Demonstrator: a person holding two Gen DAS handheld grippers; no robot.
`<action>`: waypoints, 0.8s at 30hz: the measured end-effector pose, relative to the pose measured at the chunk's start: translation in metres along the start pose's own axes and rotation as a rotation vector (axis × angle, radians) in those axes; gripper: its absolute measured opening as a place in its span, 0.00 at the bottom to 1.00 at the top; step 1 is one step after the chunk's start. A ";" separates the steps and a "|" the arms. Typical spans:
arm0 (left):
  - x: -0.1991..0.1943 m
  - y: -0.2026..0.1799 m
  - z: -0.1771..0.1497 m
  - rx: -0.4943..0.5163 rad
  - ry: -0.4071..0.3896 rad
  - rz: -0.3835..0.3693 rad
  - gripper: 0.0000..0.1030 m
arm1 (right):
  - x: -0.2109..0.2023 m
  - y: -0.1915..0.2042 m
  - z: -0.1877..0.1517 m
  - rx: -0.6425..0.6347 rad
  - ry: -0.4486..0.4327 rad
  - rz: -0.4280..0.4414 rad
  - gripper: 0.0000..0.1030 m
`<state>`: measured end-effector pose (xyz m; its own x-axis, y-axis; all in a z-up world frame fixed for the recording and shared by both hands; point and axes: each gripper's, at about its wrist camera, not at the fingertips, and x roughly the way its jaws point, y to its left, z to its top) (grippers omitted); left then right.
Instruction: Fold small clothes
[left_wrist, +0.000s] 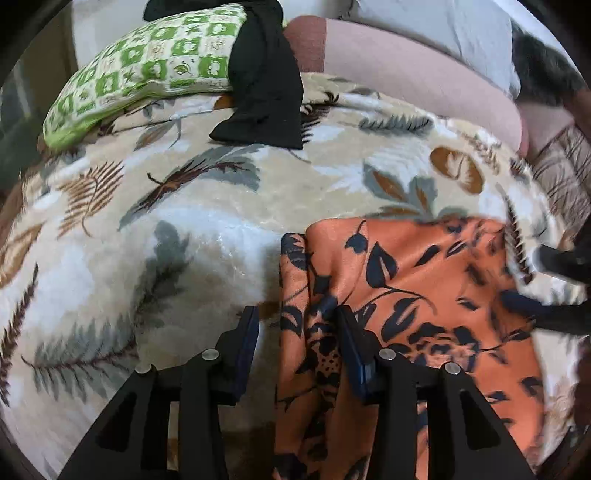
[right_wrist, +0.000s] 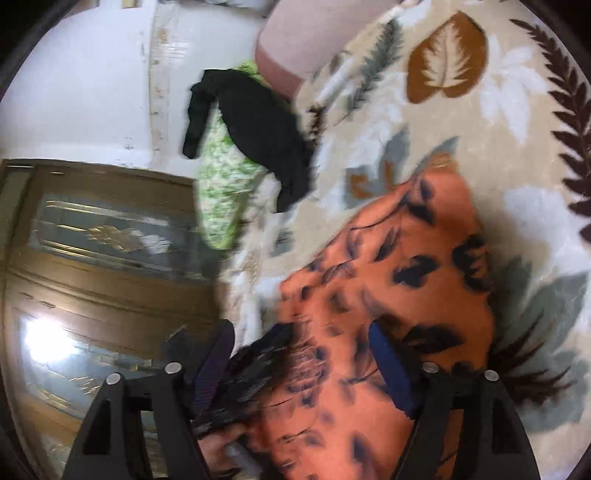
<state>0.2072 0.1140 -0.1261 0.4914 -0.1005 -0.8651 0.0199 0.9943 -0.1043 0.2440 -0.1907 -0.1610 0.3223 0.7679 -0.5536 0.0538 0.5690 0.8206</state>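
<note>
1. Firstly, from the left wrist: lay on the blanket (left_wrist: 207, 206), low and right of centre — an orange cloth (left_wrist: 413, 280) with dark leaf print, partly doubled, its left edge bunched into a ridge.
2. Stood apart, the fingers of the left gripper (left_wrist: 297, 317); straddled that bunched edge, with the right finger resting on the cloth, nothing clamped.
3. Showed blurred at the far right edge, the right gripper (left_wrist: 554, 288), just over the cloth's right side.
4. Lay well apart at the back: a black garment (left_wrist: 266, 88) draped over a green pillow (left_wrist: 147, 70).
5. Next, from the right wrist: filled the lower middle, the cloth (right_wrist: 388, 295), blurred by motion, sloping up off the blanket (right_wrist: 480, 110).
6. Gaped wide, the right gripper (right_wrist: 299, 336), its fingers either side of a cloth fold; held nothing firmly, as far as could be told.
7. Looked thin, light and satiny: likely limp and slippery, apt to slide from a shallow pinch and to sag between grips.
8. Seemed best taken at corners or along the doubled edge, with a deep bite through both layers.
</note>
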 end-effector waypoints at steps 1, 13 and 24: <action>-0.010 -0.003 -0.002 0.008 -0.014 -0.002 0.44 | -0.002 -0.005 -0.001 0.040 -0.013 0.034 0.75; -0.054 0.007 -0.090 -0.071 -0.035 -0.027 0.67 | -0.026 -0.005 -0.095 0.055 0.061 0.112 0.82; -0.058 0.005 -0.123 -0.095 0.005 -0.022 0.69 | -0.028 0.002 -0.141 0.013 0.128 0.089 0.82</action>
<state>0.0719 0.1202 -0.1366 0.4876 -0.1223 -0.8645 -0.0523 0.9843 -0.1687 0.1020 -0.1697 -0.1645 0.2031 0.8467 -0.4918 0.0430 0.4941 0.8683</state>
